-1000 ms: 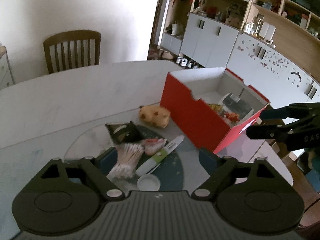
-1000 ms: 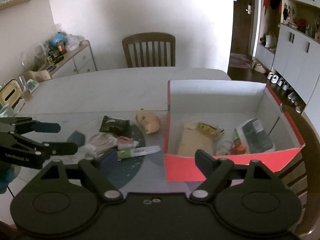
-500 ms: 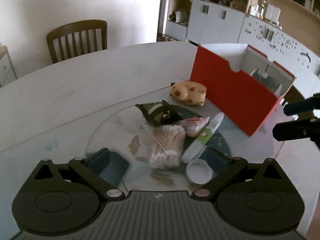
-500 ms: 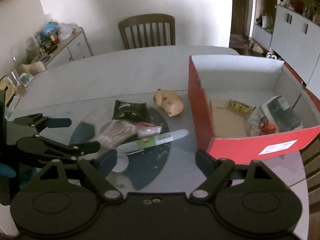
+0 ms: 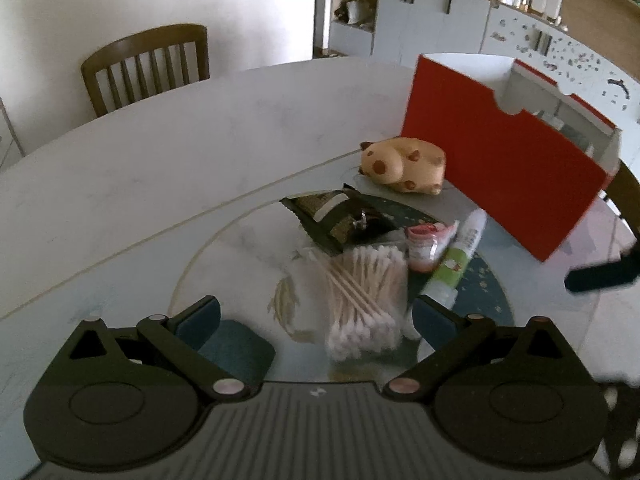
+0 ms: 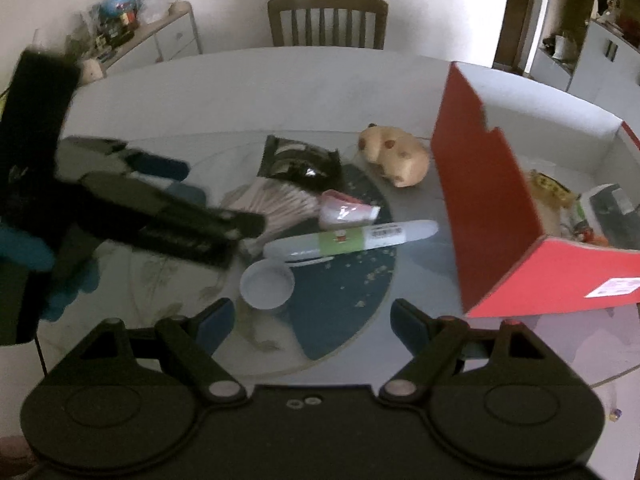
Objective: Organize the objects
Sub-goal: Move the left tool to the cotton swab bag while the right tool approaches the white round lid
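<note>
My left gripper (image 5: 316, 316) is open, low over the glass turntable (image 5: 224, 240), with a bag of cotton swabs (image 5: 366, 300) lying between its fingers. Beside the swabs lie a dark snack packet (image 5: 336, 216), a small red-and-white packet (image 5: 426, 242), a white-and-green tube (image 5: 456, 258) and a spotted plush toy (image 5: 404, 164). My right gripper (image 6: 312, 320) is open and empty, just in front of a white cap (image 6: 267, 283). The tube also shows in the right wrist view (image 6: 348, 238). The red box (image 6: 484, 216) stands to the right and holds several items.
A wooden chair (image 5: 148, 66) stands at the table's far side. A sideboard (image 6: 160, 36) with clutter is at the back left. White cabinets (image 5: 432, 12) line the far wall. The left gripper (image 6: 216, 216) reaches in from the left of the right wrist view.
My left gripper has moved forward and down, so the cotton swab bag now lies between its fingers. My right gripper has moved left and closer to the white cap.
</note>
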A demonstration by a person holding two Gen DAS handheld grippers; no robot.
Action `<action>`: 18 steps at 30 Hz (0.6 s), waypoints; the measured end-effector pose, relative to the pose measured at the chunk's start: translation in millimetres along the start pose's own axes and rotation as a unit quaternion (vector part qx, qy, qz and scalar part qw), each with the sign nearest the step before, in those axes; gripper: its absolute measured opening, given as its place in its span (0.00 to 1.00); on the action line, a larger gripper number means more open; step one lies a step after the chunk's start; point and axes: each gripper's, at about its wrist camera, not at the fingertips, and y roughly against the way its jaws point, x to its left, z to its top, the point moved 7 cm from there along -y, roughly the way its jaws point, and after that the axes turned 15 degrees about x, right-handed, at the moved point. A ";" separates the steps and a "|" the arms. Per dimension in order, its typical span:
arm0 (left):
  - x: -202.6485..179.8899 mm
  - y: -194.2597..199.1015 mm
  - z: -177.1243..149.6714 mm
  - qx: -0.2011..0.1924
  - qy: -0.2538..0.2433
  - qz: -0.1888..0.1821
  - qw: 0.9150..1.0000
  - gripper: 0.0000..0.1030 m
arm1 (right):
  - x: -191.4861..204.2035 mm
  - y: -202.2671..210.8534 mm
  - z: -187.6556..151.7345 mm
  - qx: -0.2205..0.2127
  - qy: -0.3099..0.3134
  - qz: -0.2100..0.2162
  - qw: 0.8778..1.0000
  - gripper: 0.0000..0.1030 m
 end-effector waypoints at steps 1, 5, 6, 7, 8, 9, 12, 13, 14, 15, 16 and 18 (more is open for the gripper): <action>0.0 -2.6 2.7 0.001 0.002 -0.002 1.000 1.00 | 1.5 -1.7 0.9 0.001 0.002 -0.001 1.000 0.82; -0.9 -12.2 9.2 0.008 0.002 -0.001 1.000 1.00 | 6.1 -10.2 1.8 0.009 0.011 -0.003 1.000 0.82; -1.3 -14.9 9.8 0.010 0.000 0.000 1.000 1.00 | 7.4 -13.5 2.2 0.012 0.014 -0.003 1.000 0.82; -1.4 -16.9 10.2 0.012 -0.001 0.001 1.000 1.00 | 9.7 -16.3 2.9 0.014 0.018 -0.003 1.000 0.82; -1.3 -19.0 10.6 0.015 -0.002 0.001 1.000 1.00 | 11.9 -18.2 2.8 0.015 0.023 -0.004 1.000 0.82; -1.5 -21.1 11.0 0.016 -0.003 0.000 1.000 1.00 | 13.3 -20.6 3.5 0.017 0.027 -0.004 0.999 0.82; -1.8 -28.2 12.4 0.024 -0.006 0.004 1.000 1.00 | 15.9 -26.5 5.2 0.020 0.033 -0.004 0.999 0.82; -1.8 -30.5 12.7 0.027 -0.007 0.005 1.000 1.00 | 16.4 -28.4 6.2 0.020 0.034 -0.005 0.999 0.81; -1.8 -32.5 13.0 0.029 -0.008 0.005 1.000 1.00 | 16.5 -30.2 7.1 0.021 0.035 -0.006 0.999 0.81; -1.8 -34.3 13.0 0.031 -0.008 0.005 0.999 1.00 | 16.8 -31.8 7.8 0.021 0.035 -0.007 0.999 0.81; -2.1 -35.2 12.9 0.031 -0.010 0.006 0.999 1.00 | 17.2 -33.8 9.0 0.021 0.036 -0.008 0.999 0.80; -4.0 -36.2 12.8 0.030 -0.019 0.011 0.999 1.00 | 18.0 -37.2 11.0 0.021 0.039 -0.011 0.999 0.79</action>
